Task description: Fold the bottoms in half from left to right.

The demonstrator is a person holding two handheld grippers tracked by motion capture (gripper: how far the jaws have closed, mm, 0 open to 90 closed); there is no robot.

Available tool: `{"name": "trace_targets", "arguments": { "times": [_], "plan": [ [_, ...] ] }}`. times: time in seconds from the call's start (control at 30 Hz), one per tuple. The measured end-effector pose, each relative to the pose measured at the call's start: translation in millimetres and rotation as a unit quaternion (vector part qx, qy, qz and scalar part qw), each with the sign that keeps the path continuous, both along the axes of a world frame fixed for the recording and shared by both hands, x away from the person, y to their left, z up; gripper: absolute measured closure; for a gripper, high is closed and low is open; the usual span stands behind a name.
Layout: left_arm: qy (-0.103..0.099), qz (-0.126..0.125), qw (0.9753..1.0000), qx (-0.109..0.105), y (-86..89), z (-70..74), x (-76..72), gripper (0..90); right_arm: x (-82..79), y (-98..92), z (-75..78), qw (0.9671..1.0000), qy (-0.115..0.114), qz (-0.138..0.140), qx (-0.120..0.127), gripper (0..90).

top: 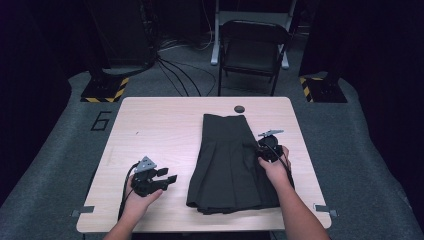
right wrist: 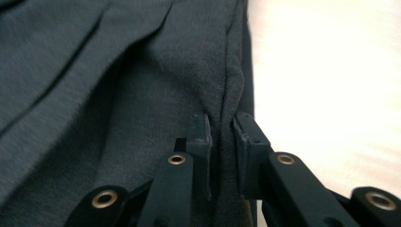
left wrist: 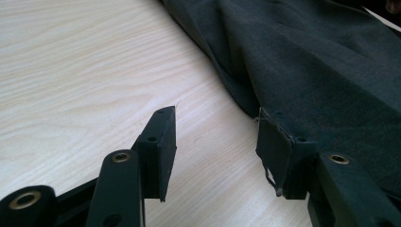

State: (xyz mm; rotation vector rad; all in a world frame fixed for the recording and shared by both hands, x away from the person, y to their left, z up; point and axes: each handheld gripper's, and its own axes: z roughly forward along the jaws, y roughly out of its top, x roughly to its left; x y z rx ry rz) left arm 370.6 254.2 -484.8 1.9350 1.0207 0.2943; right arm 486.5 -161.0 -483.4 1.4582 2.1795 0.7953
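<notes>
A dark pleated skirt [top: 230,160] lies flat on the light wooden table [top: 160,125], waistband toward the far edge. My right gripper [top: 267,150] sits on the skirt's right edge, and in the right gripper view its jaws pinch a raised fold of the skirt [right wrist: 222,142]. My left gripper [top: 167,179] rests on the table just left of the skirt's lower left corner. Its jaws stand open [left wrist: 215,151] over bare wood, with the skirt's edge [left wrist: 302,71] close to the right jaw.
A small dark round disc [top: 239,108] lies on the table beyond the waistband. A black folding chair [top: 252,50] stands behind the table on the grey floor. Bare tabletop stretches left of the skirt.
</notes>
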Motion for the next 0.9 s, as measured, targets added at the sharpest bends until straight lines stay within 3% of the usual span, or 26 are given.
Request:
{"name": "trace_targets", "arguments": {
  "times": [0.13, 0.3, 0.5, 0.7, 0.9],
  "plan": [
    [-0.001, -0.003, 1.0, 0.003, -5.9, -1.5, -1.8, 47.6, 3.1, 0.7, 1.6, 0.9998, -0.018, -0.006, 0.0, 77.3],
    [0.0, -0.014, 0.9999, 0.005, -8.8, -1.7, -2.5, 47.3, 8.3, -2.4, -10.2, 0.9999, 0.012, -0.011, -0.001, 68.4],
    [0.003, -0.017, 0.9998, 0.01, -19.6, -4.3, -0.5, 43.8, 1.3, -10.1, -14.0, 0.9996, 0.016, -0.012, 0.018, 55.4],
    [0.006, -0.026, 0.9995, 0.019, -37.5, -6.2, 3.6, 39.8, -15.2, -14.2, -13.1, 0.9996, 0.014, 0.007, 0.025, 51.7],
    [0.031, -0.022, 0.9992, -0.011, -59.4, -15.4, 10.5, 37.7, -27.8, -16.2, -14.4, 0.9993, 0.008, 0.018, 0.032, 48.0]
  ]
}}
